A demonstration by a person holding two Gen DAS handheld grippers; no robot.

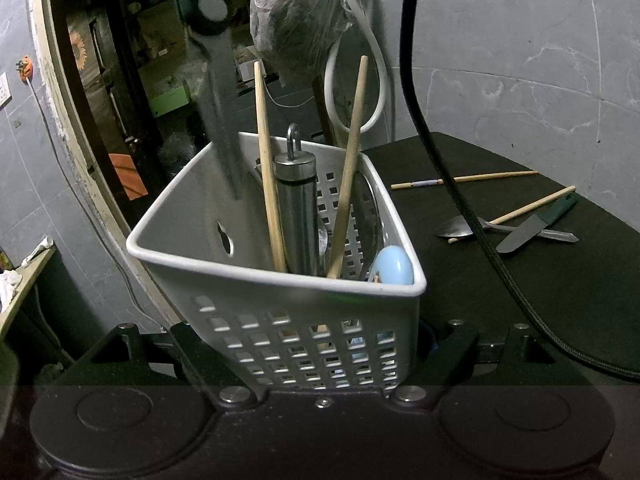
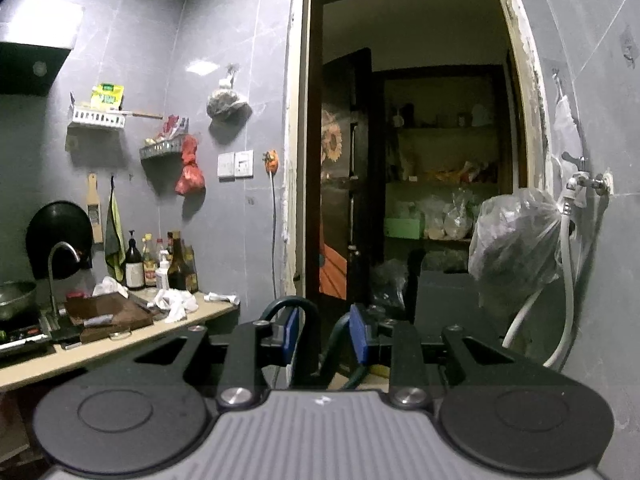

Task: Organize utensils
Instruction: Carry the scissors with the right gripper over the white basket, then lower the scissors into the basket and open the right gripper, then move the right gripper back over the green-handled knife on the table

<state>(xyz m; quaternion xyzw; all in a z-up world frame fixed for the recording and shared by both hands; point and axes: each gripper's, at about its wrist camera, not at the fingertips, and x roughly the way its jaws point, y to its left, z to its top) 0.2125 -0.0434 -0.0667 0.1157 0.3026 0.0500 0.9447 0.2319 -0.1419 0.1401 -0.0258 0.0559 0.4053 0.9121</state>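
- The left claw [image 1: 298,360] grips the white perforated basket [image 1: 276,280] by its sides, above the dark counter [image 1: 560,280].
- In the basket stand two wooden chopsticks [image 1: 268,168], a steel handle [image 1: 298,208] and a pale blue spoon [image 1: 392,266].
- On the counter lie a metal spoon [image 1: 456,228], a knife [image 1: 536,224] and more chopsticks [image 1: 492,178].
- The right claw [image 2: 324,338] is closed on a dark green looped handle [image 2: 304,320]; what the handle belongs to cannot be told.

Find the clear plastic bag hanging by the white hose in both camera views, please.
Left wrist view: plastic bag at top centre, above the white basket.
Right wrist view: plastic bag at right, beside the tap on the tiled wall.
Shared landmark: the white hose looping beside the bag; the doorway also shows in both.
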